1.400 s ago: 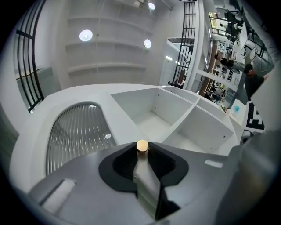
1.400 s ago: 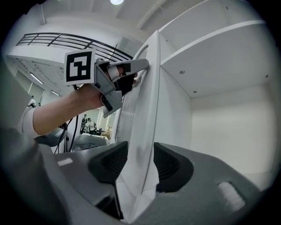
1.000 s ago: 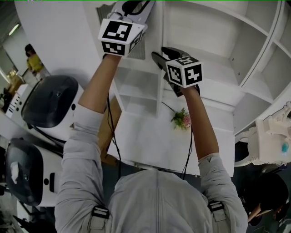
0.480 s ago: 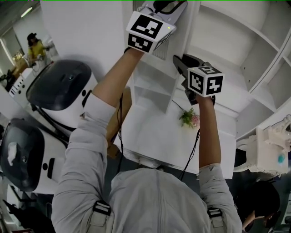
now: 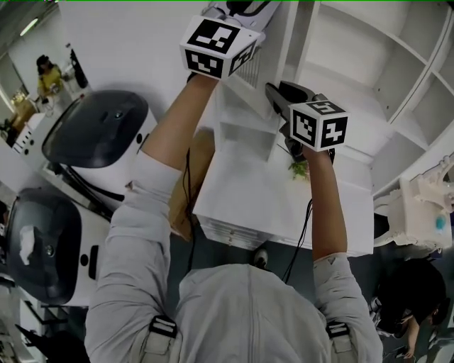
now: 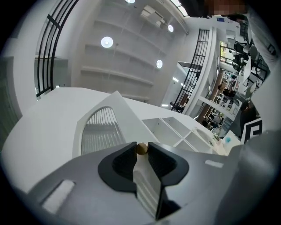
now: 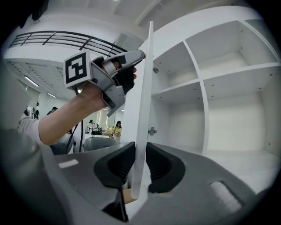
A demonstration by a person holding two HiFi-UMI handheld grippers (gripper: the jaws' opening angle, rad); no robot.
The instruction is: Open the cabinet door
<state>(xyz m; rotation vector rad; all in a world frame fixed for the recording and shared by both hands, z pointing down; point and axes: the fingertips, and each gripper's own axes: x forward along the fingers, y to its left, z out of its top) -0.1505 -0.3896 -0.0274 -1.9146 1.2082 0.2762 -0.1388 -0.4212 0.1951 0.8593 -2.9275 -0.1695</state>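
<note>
**Head view:** Both grippers are raised in the upper middle of the frame at the cabinet door (image 5: pixel 257 69). Its slatted panel stands swung out from the open white shelves (image 5: pixel 369 64) at the upper right. The left gripper (image 5: pixel 240 8) is at the top edge, and the right gripper (image 5: pixel 278 93) is just below and to the right of it. The door looks partly open, so the step in hand is likely swinging it wider.

**Left gripper view:** Low in the centre, its fingers (image 6: pixel 123 165) stand narrowly apart and pinch a small tan knob (image 6: pixel 141 148) at their tips, with the door's edge running between them. They have just been opening a little, so this hold probably wants firming before any pull.

**Right gripper view:** Its fingers (image 7: pixel 116 167) have just been closing and now press both faces of the door's thin free edge at the lower centre. A hinge (image 7: pixel 152 131) shows behind, on the cabinet side.

To do this well, both hands should follow one arc about that hinge line and stay square to the panel. Twisting could make the thin edge slip out.
</note>
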